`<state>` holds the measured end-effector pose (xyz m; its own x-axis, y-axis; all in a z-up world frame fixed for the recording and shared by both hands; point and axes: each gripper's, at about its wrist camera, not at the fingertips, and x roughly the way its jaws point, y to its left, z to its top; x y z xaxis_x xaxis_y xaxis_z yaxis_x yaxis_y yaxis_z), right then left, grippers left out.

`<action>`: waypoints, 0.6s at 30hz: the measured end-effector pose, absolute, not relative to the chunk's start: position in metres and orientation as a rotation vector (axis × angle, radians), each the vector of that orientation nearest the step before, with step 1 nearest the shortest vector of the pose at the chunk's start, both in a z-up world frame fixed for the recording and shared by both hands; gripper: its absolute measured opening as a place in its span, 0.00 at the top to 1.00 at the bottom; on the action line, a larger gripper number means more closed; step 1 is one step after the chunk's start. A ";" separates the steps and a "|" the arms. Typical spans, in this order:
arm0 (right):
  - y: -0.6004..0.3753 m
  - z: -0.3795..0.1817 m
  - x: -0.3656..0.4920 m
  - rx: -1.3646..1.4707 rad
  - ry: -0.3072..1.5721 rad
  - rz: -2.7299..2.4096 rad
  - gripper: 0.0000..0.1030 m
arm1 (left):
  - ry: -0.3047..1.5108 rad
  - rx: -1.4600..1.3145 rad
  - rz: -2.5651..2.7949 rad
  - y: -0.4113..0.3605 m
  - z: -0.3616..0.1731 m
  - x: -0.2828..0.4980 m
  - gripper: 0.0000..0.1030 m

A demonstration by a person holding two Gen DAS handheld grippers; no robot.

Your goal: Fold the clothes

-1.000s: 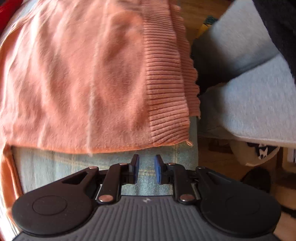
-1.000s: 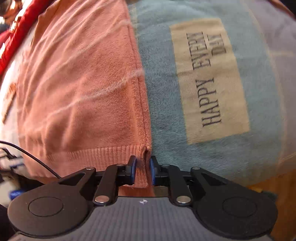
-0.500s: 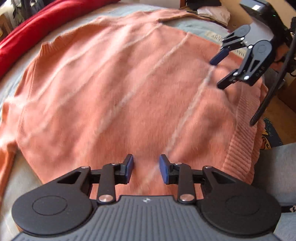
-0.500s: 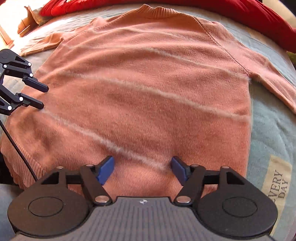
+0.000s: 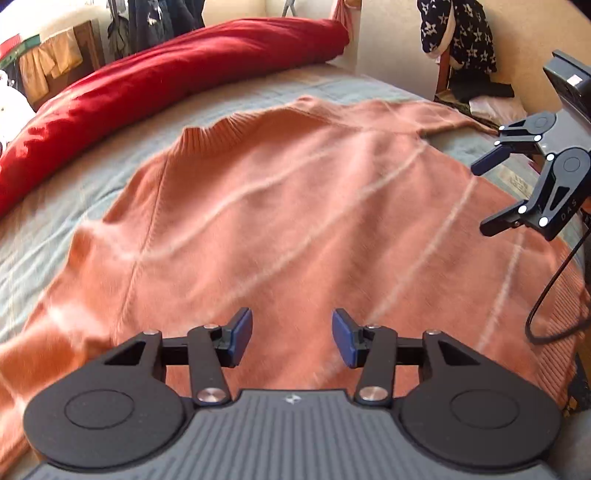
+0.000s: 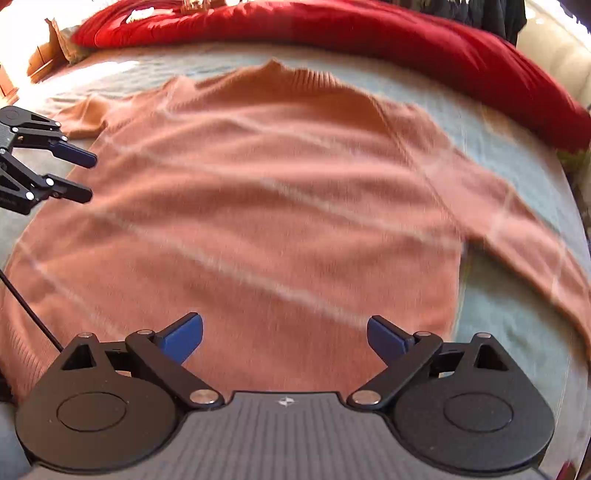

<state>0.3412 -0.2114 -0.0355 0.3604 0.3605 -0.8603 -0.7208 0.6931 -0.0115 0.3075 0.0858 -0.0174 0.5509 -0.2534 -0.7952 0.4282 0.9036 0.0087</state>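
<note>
Sweater [image 5: 280, 221]: orange, spread flat on the bed [image 5: 55, 236], collar toward the red duvet [image 5: 177, 70].
Left gripper [image 5: 292, 338]: fingers apart, just opening, nothing between.
Right gripper [image 6: 284, 338]: fingers wide, just opening, empty.

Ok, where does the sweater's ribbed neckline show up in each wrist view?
Left wrist: the ribbed neckline sits upper centre-left, just below the red bolster.
Right wrist: the neckline sits top centre, just below the same bolster.
Shared landmark: the red bolster along the sweater's far side.

A red cushion [image 5: 155, 74] lies at eleven o'clock on the blue cover [image 5: 44, 229]; star-print cloth [image 5: 458, 33] hangs at one o'clock.
</note>
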 end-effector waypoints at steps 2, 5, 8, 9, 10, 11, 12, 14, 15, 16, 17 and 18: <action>-0.197 -0.052 0.363 -0.427 0.954 0.729 0.05 | 0.897 0.216 -0.391 0.087 -0.033 0.330 0.53; -0.182 -0.074 0.392 -0.416 0.931 0.733 0.05 | 0.917 0.218 -0.346 0.113 -0.050 0.335 0.47; -0.208 -0.084 0.396 -0.324 0.955 0.698 0.00 | 0.967 0.157 -0.259 0.158 -0.053 0.317 0.48; -0.219 -0.086 0.395 -0.293 0.964 0.678 0.00 | 0.990 0.158 -0.229 0.163 -0.050 0.312 0.49; -0.228 -0.086 0.393 -0.270 0.976 0.654 0.00 | 1.013 0.161 -0.199 0.168 -0.048 0.306 0.47; -0.233 -0.085 0.391 -0.261 0.995 0.625 0.00 | 1.036 0.164 -0.170 0.172 -0.045 0.301 0.47; -0.235 -0.082 0.389 -0.251 1.007 0.602 0.00 | 1.050 0.141 -0.164 0.174 -0.041 0.300 0.49; -0.228 -0.073 0.389 -0.234 1.011 0.575 0.00 | 0.995 0.093 -0.194 0.172 -0.025 0.298 0.52; -0.224 -0.069 0.389 -0.225 1.013 0.561 0.00 | 0.943 0.101 -0.218 0.167 -0.018 0.298 0.50; -0.218 -0.064 0.389 -0.216 1.000 0.558 0.00 | 0.898 0.105 -0.247 0.161 -0.014 0.303 0.50; -0.208 -0.059 0.391 -0.213 0.967 0.576 0.00 | 0.853 0.109 -0.275 0.155 -0.009 0.308 0.48; -0.195 -0.057 0.395 -0.224 0.941 0.594 0.00 | 0.831 0.094 -0.310 0.150 -0.010 0.318 0.46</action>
